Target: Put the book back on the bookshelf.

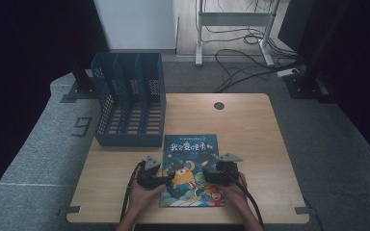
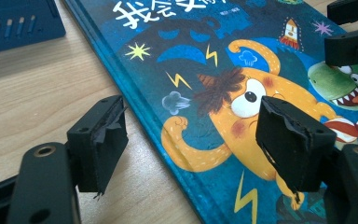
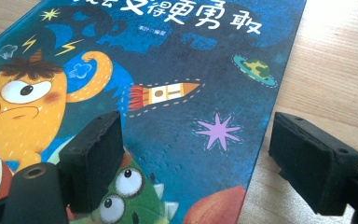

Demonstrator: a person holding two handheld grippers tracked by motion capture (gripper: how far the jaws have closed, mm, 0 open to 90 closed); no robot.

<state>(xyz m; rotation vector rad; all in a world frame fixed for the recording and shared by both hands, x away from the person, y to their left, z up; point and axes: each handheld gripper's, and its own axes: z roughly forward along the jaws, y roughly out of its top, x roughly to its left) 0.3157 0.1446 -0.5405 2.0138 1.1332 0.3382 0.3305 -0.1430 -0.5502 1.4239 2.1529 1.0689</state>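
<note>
Quickly, from the left: we see a blue file rack [image 1: 129, 103] standing on the far left part of the bench [image 1: 250, 125], well apart from our hands; its near corner pokes into the top left of the left gripper view, the rest cut off. Next, the left gripper [image 1: 150, 177] sits at the book's left edge, its fingers [image 2: 100, 140] spread wide, one over bare wood, the other over the cover, gripping nothing. We can't tell whether the pads touch the surface. The picture book [image 1: 191, 169] lies flat at the near middle of the bench, cover up, just beside the rack's front corner. Both hands hide its lower corners in the high view. The title text is too small to read there and is cropped in both gripper views. Last, the right gripper [image 1: 223, 171] straddles the book's right edge, fingers [image 3: 93, 154] open, one above the cover, one above the wood, holding nothing.
</note>
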